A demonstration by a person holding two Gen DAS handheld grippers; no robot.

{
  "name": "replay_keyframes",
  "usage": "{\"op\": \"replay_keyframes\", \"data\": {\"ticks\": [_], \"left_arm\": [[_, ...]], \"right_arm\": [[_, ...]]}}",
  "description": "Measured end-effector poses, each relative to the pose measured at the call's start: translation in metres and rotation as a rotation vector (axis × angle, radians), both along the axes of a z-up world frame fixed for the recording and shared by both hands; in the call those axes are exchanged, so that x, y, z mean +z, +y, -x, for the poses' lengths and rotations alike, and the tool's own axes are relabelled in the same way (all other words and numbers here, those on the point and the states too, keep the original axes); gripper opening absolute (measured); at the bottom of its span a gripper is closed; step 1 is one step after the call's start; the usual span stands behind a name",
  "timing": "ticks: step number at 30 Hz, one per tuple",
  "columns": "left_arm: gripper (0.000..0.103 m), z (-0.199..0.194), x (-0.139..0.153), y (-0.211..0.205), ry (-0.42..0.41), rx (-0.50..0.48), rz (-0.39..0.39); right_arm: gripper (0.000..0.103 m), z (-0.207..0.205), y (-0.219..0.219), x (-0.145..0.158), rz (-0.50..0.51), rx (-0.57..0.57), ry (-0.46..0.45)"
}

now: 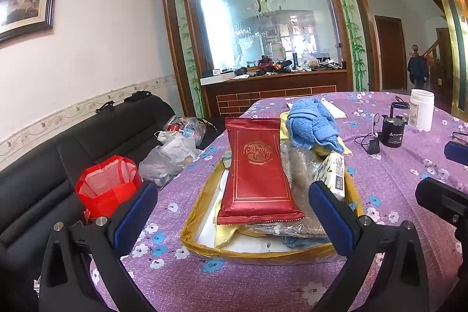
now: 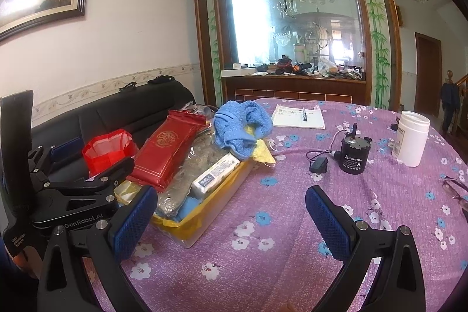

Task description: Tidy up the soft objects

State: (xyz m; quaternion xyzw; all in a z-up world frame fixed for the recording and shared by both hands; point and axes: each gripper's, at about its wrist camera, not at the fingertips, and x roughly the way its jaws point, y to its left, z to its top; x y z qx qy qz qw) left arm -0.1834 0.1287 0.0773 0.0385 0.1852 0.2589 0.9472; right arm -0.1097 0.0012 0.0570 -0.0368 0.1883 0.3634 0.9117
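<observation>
A yellow box [image 1: 264,253] [image 2: 201,227] sits on the purple flowered tablecloth, piled with soft things. A red foil pack [image 1: 256,171] [image 2: 163,148] lies on top. A blue towel [image 1: 311,122] [image 2: 241,123] sits at the far end over a yellow cloth [image 2: 263,154]. A white tissue pack [image 1: 332,171] [image 2: 215,174] and a clear bag of brownish stuff [image 2: 190,168] lie beside the red pack. My left gripper [image 1: 234,217] is open and empty, just before the box's near end. My right gripper [image 2: 231,220] is open and empty, right of the box.
A black motor with cable [image 2: 352,154] [image 1: 392,130], a white jar [image 2: 412,138] [image 1: 421,108], a notebook with pen [image 2: 298,116] and glasses [image 2: 456,189] are on the table. A black sofa [image 1: 44,180] with a red bag [image 1: 106,183] and plastic bags stands left.
</observation>
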Motion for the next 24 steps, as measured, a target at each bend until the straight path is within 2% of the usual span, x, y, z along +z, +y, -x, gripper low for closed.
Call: {"op": "replay_keyframes", "data": {"ticks": [24], "left_arm": [[0.103, 0.0079, 0.0063, -0.0011, 0.005, 0.004, -0.021]], "right_arm": [[0.103, 0.0, -0.0018, 0.0003, -0.004, -0.004, -0.001]]}}
